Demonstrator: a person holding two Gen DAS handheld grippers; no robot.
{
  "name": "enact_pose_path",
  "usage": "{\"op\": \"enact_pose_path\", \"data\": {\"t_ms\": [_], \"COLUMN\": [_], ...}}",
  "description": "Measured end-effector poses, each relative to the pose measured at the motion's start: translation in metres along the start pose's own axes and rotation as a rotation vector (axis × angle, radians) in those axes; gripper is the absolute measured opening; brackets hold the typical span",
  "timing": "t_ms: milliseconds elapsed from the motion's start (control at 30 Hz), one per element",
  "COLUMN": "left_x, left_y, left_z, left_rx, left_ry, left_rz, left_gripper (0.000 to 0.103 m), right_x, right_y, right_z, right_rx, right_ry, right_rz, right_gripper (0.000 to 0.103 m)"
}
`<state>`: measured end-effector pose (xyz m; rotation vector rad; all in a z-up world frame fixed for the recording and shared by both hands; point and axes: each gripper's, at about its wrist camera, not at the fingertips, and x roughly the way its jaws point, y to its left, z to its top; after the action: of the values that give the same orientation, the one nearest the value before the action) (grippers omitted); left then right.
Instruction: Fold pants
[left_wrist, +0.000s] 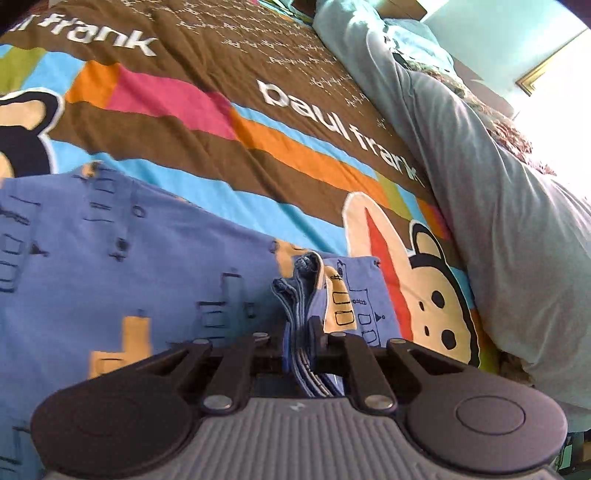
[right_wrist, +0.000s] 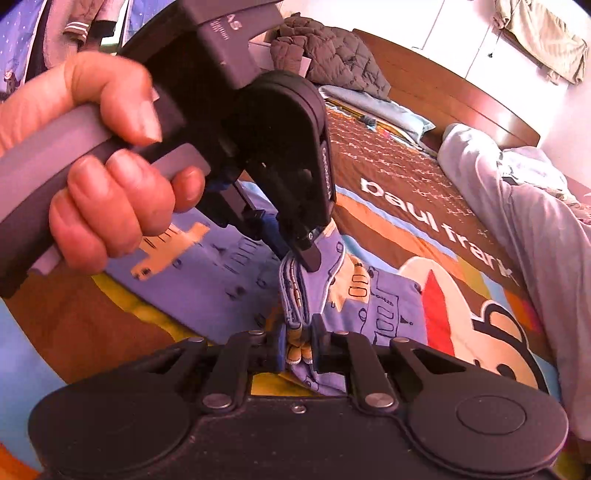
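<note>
The pants (left_wrist: 155, 266) are blue with orange and black printed shapes and lie on the bed. My left gripper (left_wrist: 301, 341) is shut on a bunched edge of them. In the right wrist view the pants (right_wrist: 373, 306) spread across the bedspread. My right gripper (right_wrist: 299, 343) is shut on the same bunched edge. The left gripper (right_wrist: 295, 254), held in a hand, pinches the fabric just beyond it. The two grippers are very close together.
A colourful "paul frank" bedspread (left_wrist: 229, 122) covers the bed (right_wrist: 399, 192). A grey-blue quilt roll (left_wrist: 491, 206) lies along the right side and also shows in the right wrist view (right_wrist: 535, 236). A grey padded jacket (right_wrist: 328, 55) and a wooden headboard (right_wrist: 454, 96) stand at the far end.
</note>
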<state>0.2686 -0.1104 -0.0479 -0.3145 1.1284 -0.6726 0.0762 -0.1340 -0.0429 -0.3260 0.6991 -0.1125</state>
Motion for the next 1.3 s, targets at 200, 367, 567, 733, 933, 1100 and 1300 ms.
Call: {"op": "enact_pose_path", "data": {"t_ms": [200,367,567,733,933,1100,1300], "left_x": [-0.018,-0.041,-0.061,-0.072,-0.078,-0.082,-0.080], "left_y": [0.024,0.041,0.065,0.080,0.088,0.094,0.103], "left_z": [0.003,0.007,0.012,0.013,0.014,0.014,0.010], "left_rx": [0.014,0.039,0.031,0.026,0.027,0.024,-0.015], "left_ry": [0.000,-0.012,-0.019,-0.021,-0.020,-0.016,-0.021], "left_rz": [0.036,0.068,0.116,0.140,0.151,0.160,0.168], "left_gripper": [0.010,0.010,0.010,0.010,0.010,0.010,0.019], "right_x": [0.005,0.005,0.007,0.009,0.010,0.012,0.021], "right_y": [0.029,0.055,0.081,0.091,0.095,0.097,0.095], "right_z": [0.017,0.032,0.049,0.054,0.058,0.061,0.059], "right_rx": [-0.009,-0.023,-0.058,-0.077,-0.082,-0.086,-0.096], "right_ry": [0.008,-0.003,-0.023,-0.028,-0.029,-0.028,-0.009], "right_rz": [0.043,0.073,0.114,0.144,0.162,0.172,0.192], "right_gripper": [0.013,0.013,0.013,0.013,0.013,0.013,0.015]}}
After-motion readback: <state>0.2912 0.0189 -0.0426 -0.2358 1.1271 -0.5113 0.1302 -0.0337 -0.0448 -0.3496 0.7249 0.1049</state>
